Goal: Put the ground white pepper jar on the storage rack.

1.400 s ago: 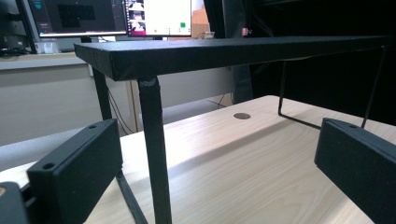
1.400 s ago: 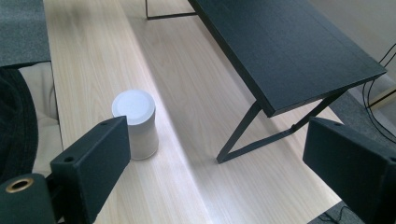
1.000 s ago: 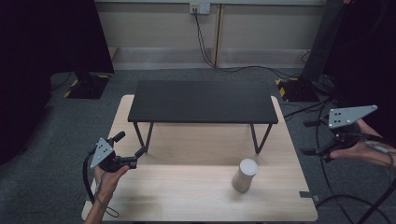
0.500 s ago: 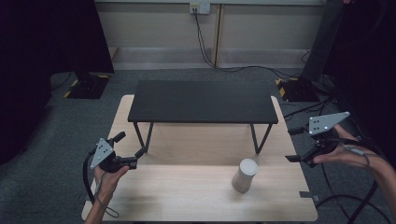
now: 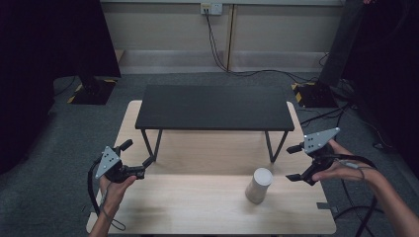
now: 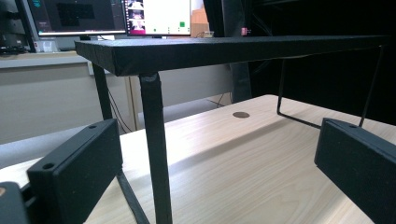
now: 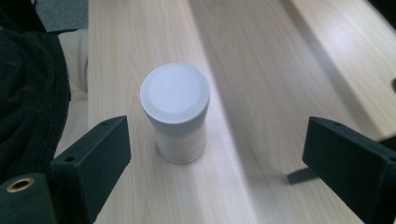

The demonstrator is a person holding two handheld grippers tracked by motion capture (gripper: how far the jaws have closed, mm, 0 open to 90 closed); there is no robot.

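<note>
I see my right gripper (image 5: 295, 163) at the table's right edge, jaws spread wide and holding nothing. Just past them stands the white, round-lidded cylindrical canister (image 7: 176, 117), upright on the pale wooden table (image 5: 197, 207) near its front right, apart from both jaws. My left gripper (image 5: 137, 159) sits at the front left, jaws spread too, aimed at a leg of the low black metal-legged shelf (image 5: 213, 106) across the table's middle.
</note>
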